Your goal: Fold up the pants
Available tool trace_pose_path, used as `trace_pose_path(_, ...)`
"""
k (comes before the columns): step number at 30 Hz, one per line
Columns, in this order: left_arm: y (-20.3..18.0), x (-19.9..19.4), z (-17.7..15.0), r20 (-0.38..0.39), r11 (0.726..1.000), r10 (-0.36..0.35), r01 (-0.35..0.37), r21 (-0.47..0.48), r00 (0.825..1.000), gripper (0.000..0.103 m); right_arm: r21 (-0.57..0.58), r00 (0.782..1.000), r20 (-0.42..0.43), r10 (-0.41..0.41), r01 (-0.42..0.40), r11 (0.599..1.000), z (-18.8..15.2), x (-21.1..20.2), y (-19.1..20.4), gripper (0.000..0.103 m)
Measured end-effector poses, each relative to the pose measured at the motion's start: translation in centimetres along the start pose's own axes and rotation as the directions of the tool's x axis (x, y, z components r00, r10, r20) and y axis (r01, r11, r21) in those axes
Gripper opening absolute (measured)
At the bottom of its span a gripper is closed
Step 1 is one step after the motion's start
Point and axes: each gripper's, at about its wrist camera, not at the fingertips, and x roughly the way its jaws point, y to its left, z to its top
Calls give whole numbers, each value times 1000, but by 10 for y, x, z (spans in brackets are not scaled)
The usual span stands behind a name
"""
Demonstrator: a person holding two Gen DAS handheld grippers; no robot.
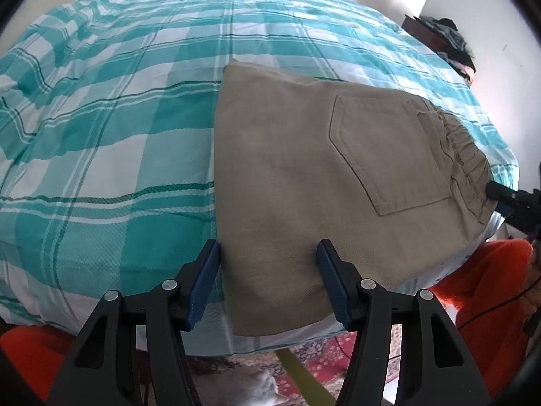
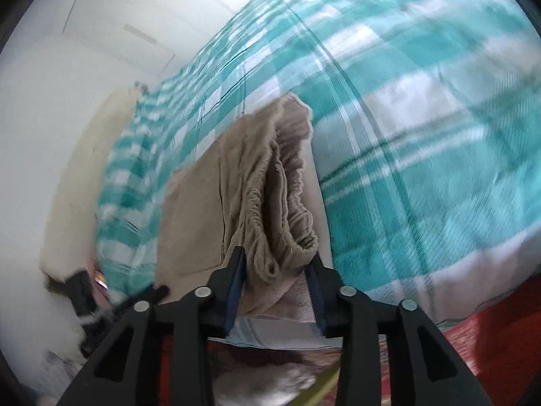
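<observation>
Folded khaki pants (image 1: 304, 169) lie flat on the teal and white checked bed cover (image 1: 118, 101), near its front edge, back pocket (image 1: 389, 155) up and elastic waistband to the right. My left gripper (image 1: 268, 257) hovers open over the pants' near left corner, one finger just outside the left edge, the other above the cloth. In the right wrist view the gathered waistband (image 2: 277, 209) sits loosely between the fingers of my right gripper (image 2: 277, 265), which is open. One black finger of the right gripper (image 1: 500, 193) shows at the waistband end.
A dark cabinet with a pile of clothes (image 1: 449, 37) stands at the far right. A red patterned rug (image 1: 338, 355) lies under the bed's front edge. A person's orange sleeve (image 1: 483, 280) is at the lower right. White walls (image 2: 50, 101) lie beyond the bed.
</observation>
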Motion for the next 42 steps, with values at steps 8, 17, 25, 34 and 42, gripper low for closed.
trace_pose_path(8, -7, -1, -1, 8, 999, 42, -42, 31, 999, 61, -166, 975, 163, -151, 178, 970, 9, -36, 22, 42)
trace_pose_path(17, -10, 5, -4, 11, 996, 74, -75, 53, 997, 63, -385, 964, 227, -136, 217, 897, 9, -16, 72, 42)
trace_pose_path(25, -6, 17, -9, -10, 997, 61, -60, 42, 998, 73, -451, 959, 116, -258, 282, 847, -16, 44, 43, 43)
trace_pose_path(34, 23, -3, -10, 13, 999, 4, -4, -55, 1000, 82, -343, 985, 109, -131, 161, 925, -22, -4, 30, 59)
trace_pose_path(42, 26, 2, -13, 23, 996, -22, 24, -84, 999, 81, -374, 978, 208, -14, 93, 923, -36, -40, 32, 58)
